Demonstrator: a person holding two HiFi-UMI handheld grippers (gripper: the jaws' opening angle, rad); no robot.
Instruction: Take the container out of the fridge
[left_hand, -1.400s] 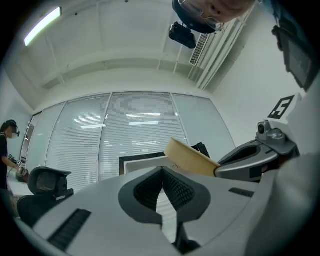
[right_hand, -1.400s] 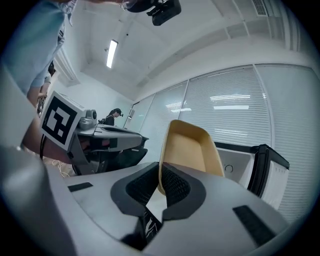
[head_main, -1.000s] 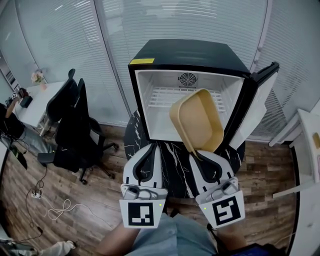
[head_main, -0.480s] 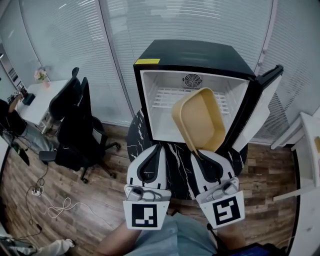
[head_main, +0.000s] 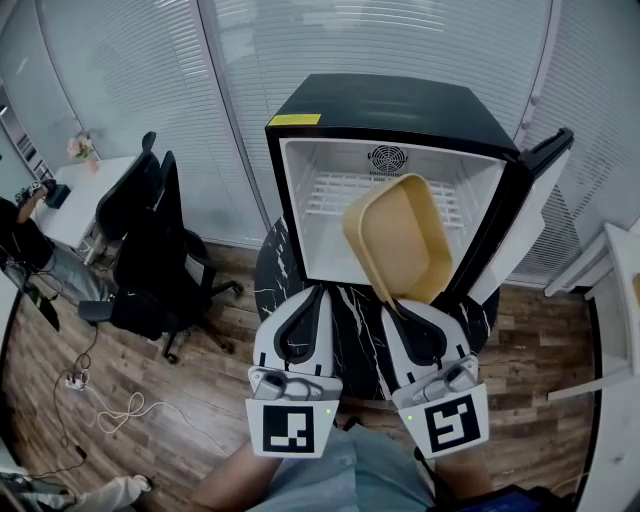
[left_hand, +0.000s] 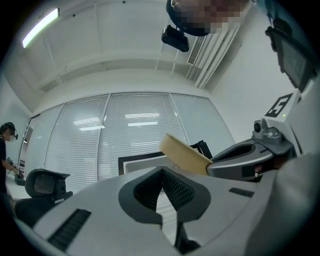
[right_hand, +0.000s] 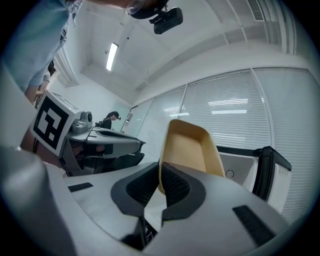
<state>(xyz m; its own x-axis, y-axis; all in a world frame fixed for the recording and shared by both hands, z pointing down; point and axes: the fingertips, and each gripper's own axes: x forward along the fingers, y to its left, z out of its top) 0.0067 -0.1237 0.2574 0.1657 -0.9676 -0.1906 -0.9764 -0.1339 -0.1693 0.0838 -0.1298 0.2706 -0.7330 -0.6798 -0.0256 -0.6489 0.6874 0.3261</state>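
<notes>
Hardly anything has moved in the last second: the container (head_main: 398, 240) has stayed in the air in front of the open fridge (head_main: 380, 105), and both tools have drifted only a touch to the right in the head view.

The container is a tan, open-topped tub, rectangular with rounded corners and thin walls. It stands on end, tilted, with its hollow turned toward the camera and its far end reaching up across the fridge's white cavity. The right hand-held gripper (head_main: 400, 306) is clamped on the wall of its near end; in the right gripper view the ribbed pads (right_hand: 172, 186) pinch that wall, and the container (right_hand: 192, 150) rises beyond them. The left hand-held gripper (head_main: 316, 293) is just left of it, jaws together with nothing between them, as the left gripper view (left_hand: 162, 172) confirms; there the container (left_hand: 182, 154) shows only as a tan edge on the right.

The pinched part of the wall is covered by the jaws. The container hides the right part of the wire shelf (head_main: 340, 190) and the cavity behind it. The black marbled table (head_main: 350, 325) under the fridge is largely covered by both tools. The fridge door (head_main: 522, 225) stands open at the right. The holder's hands are out of sight below the marker cubes.
</notes>
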